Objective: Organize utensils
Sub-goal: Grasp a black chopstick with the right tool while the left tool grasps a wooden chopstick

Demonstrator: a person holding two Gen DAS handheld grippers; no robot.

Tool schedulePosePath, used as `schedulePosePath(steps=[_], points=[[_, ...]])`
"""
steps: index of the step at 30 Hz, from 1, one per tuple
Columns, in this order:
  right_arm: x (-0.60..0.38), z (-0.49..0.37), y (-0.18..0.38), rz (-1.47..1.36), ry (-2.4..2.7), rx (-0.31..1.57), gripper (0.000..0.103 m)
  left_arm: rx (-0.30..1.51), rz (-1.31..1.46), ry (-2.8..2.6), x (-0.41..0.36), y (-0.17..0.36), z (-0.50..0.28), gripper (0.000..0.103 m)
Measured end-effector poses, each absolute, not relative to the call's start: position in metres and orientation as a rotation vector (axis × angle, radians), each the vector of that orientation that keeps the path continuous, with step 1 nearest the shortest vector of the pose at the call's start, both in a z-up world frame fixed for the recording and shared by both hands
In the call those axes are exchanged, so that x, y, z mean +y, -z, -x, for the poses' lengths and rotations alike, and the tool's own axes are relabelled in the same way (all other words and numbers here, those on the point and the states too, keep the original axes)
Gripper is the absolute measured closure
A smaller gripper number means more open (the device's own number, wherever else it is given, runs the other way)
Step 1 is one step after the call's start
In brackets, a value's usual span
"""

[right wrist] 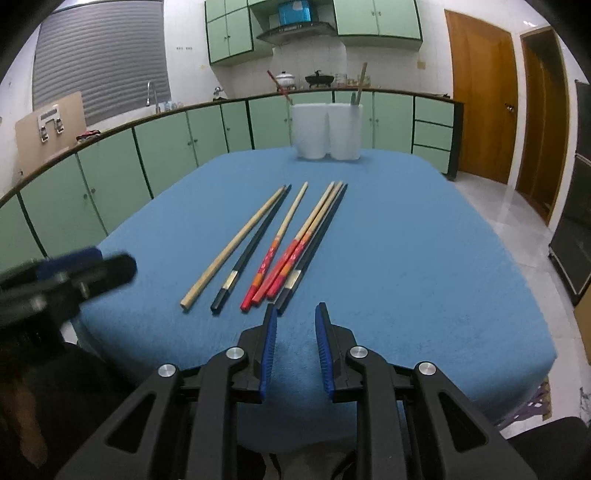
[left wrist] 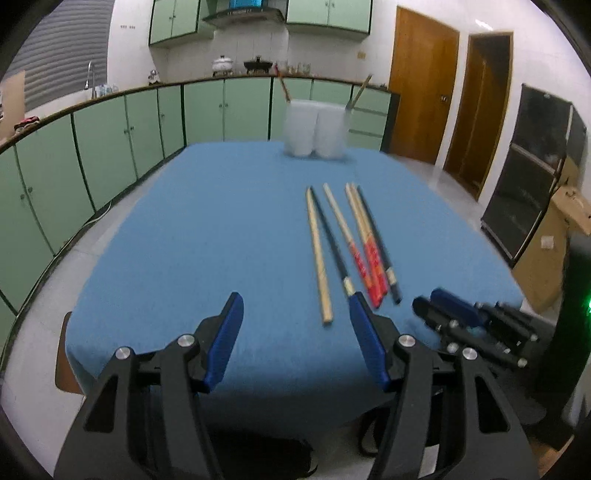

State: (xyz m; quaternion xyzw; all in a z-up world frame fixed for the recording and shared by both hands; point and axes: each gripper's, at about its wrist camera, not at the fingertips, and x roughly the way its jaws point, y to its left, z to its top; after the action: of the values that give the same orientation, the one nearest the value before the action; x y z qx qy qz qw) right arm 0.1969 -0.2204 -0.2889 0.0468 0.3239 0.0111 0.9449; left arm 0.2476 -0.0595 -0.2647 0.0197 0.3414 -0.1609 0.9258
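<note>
Chopsticks [right wrist: 280, 243] lie just ahead of both tongs — left [left wrist: 295, 317] wide apart, right [right wrist: 295, 314] narrowly apart.

Even indoor light is washing the kitchen from overhead, with a ceiling lamp [left wrist: 484, 23] glowing near the top right of the left wrist view and glare shining off the floor tiles [right wrist: 506, 214] by the door. Fisheye lenses are bending the counter [right wrist: 110, 127] into an arc and darkening every corner. Motion blur is smearing the other gripper at each frame's edge; the white holder [left wrist: 316, 129] is looking soft, slightly doubled.
</note>
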Motion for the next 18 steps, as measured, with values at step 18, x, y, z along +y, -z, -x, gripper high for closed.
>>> schedulePosePath(steps=[18], points=[[-0.260,-0.213,0.300,-0.144,0.090,0.671,0.082,0.756,-0.029,0.342,-0.060,0.286,-0.261,0.046]])
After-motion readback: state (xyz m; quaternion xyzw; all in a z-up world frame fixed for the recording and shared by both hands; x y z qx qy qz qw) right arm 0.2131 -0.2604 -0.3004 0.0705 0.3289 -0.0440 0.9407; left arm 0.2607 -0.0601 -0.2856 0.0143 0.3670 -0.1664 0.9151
